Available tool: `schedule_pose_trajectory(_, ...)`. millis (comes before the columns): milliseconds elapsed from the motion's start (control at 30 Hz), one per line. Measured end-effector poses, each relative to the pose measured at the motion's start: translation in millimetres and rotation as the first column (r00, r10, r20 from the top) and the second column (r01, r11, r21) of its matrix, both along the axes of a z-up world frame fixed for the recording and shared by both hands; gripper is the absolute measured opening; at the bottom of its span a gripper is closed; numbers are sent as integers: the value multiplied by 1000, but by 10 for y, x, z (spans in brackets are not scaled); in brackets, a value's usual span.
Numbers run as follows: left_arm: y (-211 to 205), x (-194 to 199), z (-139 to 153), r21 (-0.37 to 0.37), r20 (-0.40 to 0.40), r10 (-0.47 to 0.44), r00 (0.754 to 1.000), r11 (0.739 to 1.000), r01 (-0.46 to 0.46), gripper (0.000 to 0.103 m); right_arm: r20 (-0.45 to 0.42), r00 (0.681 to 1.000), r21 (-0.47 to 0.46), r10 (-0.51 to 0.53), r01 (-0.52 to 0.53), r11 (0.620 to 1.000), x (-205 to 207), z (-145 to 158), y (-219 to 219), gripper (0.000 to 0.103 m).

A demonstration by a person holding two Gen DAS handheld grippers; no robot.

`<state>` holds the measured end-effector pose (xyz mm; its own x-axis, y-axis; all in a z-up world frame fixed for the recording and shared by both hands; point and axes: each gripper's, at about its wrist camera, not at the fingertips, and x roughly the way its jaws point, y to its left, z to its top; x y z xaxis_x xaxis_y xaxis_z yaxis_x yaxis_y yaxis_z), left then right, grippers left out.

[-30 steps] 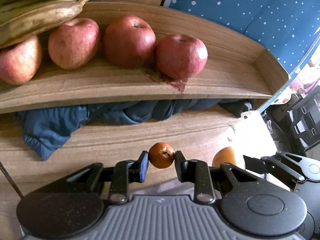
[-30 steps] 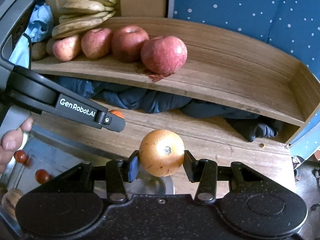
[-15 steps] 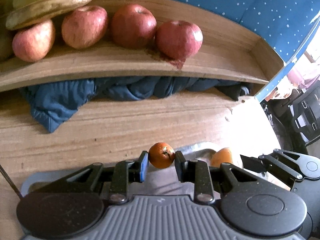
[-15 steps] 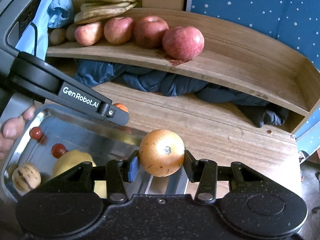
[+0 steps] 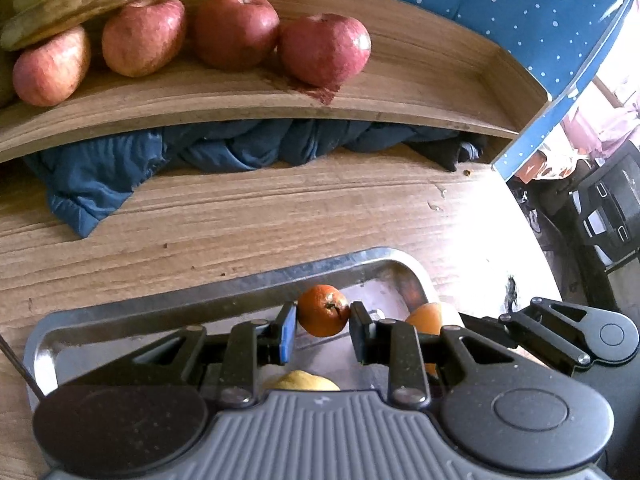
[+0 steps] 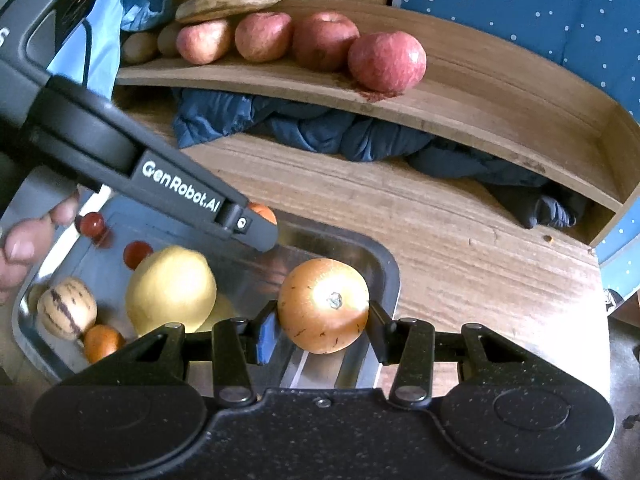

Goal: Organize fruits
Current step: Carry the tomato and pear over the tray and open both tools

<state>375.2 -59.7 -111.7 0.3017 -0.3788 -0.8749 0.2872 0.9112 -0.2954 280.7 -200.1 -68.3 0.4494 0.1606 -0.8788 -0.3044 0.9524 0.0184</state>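
Left gripper [image 5: 323, 322] clenched on a small orange fruit [image 5: 323, 310], low centre of the left wrist view, above the metal tray [image 5: 120, 316]. Right gripper [image 6: 323, 322] grasping a larger yellow-orange fruit [image 6: 323, 305], low centre, over the tray's right end. Four red apples [image 6: 386, 61] lined along the wooden shelf [image 6: 500, 92], upper frame.

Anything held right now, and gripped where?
Left gripper clamps a small orange by its sides; right gripper clamps a larger orange likewise.
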Motion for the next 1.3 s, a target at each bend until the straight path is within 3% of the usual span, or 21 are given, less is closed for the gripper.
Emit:
schedule_pose_trajectory(667,-29,4,-36,25,-40,-32,999,999,33,31,-22,1000,2,18,-18,1000,-123,42,32,47)
schedule_pose_trajectory(1300,120,-21,-26,59,-50,38,998,998,-35,31,-26,1000,5,10,-10,1000,-62,-49,79,47)
